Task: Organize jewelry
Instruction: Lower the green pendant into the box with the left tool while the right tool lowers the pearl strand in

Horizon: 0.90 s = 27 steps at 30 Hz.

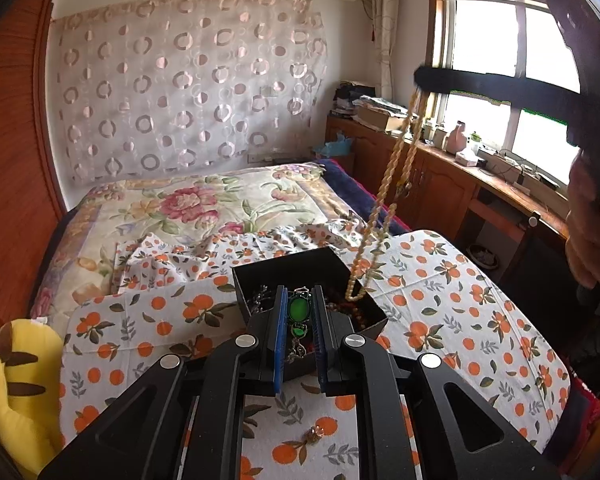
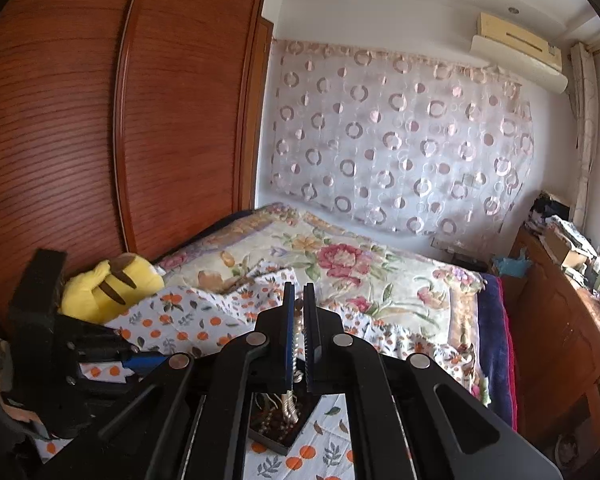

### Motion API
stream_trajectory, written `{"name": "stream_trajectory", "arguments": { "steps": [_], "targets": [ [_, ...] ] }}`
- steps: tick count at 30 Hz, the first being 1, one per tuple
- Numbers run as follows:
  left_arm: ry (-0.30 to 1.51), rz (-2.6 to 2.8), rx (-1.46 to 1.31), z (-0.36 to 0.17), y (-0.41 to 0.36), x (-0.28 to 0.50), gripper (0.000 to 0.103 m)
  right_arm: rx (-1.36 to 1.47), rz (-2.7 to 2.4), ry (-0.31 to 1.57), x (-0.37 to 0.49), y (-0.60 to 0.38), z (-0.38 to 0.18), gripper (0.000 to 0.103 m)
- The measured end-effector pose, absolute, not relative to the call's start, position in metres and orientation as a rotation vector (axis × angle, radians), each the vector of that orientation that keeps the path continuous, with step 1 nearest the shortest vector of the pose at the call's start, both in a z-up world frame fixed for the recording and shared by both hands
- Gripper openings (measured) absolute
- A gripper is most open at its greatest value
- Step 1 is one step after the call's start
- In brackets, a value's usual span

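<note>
On the orange-printed white cloth (image 1: 460, 320) spread over the bed, a yellow striped plush toy (image 1: 20, 392) lies at the far left, and a small gold earring-like trinket (image 1: 315, 434) sits loose on the fabric just before the left gripper (image 1: 300, 344). That gripper's blue-padded fingers (image 1: 277, 344) stand narrowly apart over the black open-topped jewelry box (image 1: 260, 276), framing a green oval-stone pendant (image 1: 299, 310) that lies among tangled chains inside; whether the pads touch it I cannot tell. Further right, a long twisted rope of cream pearl strands (image 1: 396, 172) hangs from the right gripper (image 2: 298, 336), whose fingers are pinched close on its upper end, the lower loop dangling into the box's right side. Judging from this, the step in hand is lowering the pearls into the box. It would go best to descend straight and slowly, letting the rope coil onto itself rather than drape across the rim, keeping it clear of the pendant and chains so nothing snags, and releasing only once most of its weight rests inside.
</note>
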<state>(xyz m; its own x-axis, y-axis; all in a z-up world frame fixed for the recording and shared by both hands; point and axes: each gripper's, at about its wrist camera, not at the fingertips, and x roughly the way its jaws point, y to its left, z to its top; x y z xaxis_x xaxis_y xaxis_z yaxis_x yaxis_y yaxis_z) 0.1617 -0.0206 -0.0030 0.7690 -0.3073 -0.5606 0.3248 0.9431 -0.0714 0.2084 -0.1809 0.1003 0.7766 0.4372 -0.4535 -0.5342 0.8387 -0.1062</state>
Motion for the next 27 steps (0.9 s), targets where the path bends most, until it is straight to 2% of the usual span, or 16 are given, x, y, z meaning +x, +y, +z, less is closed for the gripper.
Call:
{"name": "stream_trajectory", "arguments": {
  "steps": [12, 27],
  "targets": [
    [0.629, -0.34, 0.029, -0.009, -0.029, 0.186, 0.011, -0.176, 0.553, 0.617, 0.237, -0.181, 0.025, 0.005],
    [0.634, -0.341, 0.049, -0.009, -0.046, 0.2, 0.011, -0.165, 0.547, 0.635, 0.231, -0.202, 0.014, 0.006]
  ]
}}
